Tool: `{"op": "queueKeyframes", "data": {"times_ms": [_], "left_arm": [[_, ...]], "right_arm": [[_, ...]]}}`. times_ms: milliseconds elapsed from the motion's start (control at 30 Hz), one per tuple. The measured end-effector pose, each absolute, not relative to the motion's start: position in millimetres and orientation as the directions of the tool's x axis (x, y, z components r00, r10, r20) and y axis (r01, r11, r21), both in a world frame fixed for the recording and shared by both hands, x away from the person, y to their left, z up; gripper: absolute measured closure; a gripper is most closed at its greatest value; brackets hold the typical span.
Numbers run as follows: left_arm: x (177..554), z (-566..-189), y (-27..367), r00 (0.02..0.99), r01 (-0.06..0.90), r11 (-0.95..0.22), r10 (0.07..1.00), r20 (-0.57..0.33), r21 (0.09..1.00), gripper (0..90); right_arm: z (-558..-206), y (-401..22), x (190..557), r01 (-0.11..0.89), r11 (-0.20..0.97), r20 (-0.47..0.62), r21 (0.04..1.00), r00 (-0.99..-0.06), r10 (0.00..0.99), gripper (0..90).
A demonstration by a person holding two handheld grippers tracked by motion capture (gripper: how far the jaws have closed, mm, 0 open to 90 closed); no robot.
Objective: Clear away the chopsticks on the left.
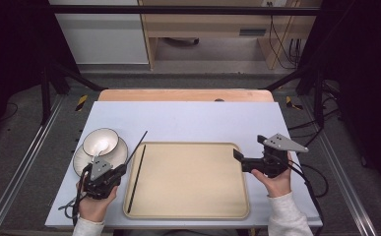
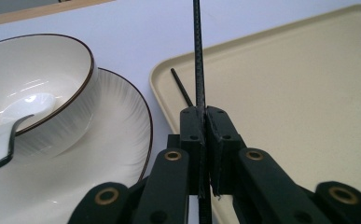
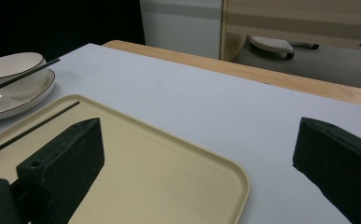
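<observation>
My left gripper (image 1: 120,170) (image 2: 204,112) is shut on a thin black chopstick (image 1: 138,143) (image 2: 198,56), which slants up and away over the tray's left rim. A second black chopstick (image 1: 136,178) (image 2: 182,88) (image 3: 33,126) lies inside the beige tray (image 1: 193,196) (image 2: 299,93) (image 3: 145,154) along its left side. My right gripper (image 1: 247,148) (image 3: 197,135) is open at the tray's right edge, its jaws wide apart with nothing between them. The held chopstick (image 3: 19,77) also crosses in front of the bowl in the right gripper view.
Left of the tray, a white dark-rimmed bowl (image 1: 101,141) (image 2: 33,79) (image 3: 10,65) sits on a white plate (image 1: 81,161) (image 2: 117,135) (image 3: 24,100), with a white spoon (image 2: 1,144) in the bowl. The pale blue table surface (image 1: 188,120) extends behind the tray.
</observation>
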State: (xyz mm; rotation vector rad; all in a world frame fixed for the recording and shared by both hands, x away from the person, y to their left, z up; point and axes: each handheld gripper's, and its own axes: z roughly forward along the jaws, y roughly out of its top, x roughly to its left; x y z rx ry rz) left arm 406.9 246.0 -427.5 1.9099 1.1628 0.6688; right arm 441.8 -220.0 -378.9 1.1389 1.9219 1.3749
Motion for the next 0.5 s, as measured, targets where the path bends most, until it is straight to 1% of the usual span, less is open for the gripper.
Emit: {"op": "queueKeyframes", "data": {"times_ms": [133, 267, 500], "left_arm": [[405, -428, 239, 0.428, 0.484, -0.243, 0.904, 0.015, 0.840, 85.6], [403, -427, 235, 0.417, 0.479, -0.234, 0.909, 0.015, 0.846, 85.6], [397, -425, 231, 0.386, 0.459, -0.186, 0.923, -0.007, 0.869, 85.6]], "right_arm": [[-379, -220, 442, 0.333, 0.134, 0.062, 0.933, -0.518, 0.853, 2.2], [-378, -220, 441, 0.336, 0.131, 0.065, 0.933, -0.516, 0.854, 2.3], [-379, -220, 442, 0.335, 0.134, 0.062, 0.933, -0.515, 0.855, 2.2]]}}
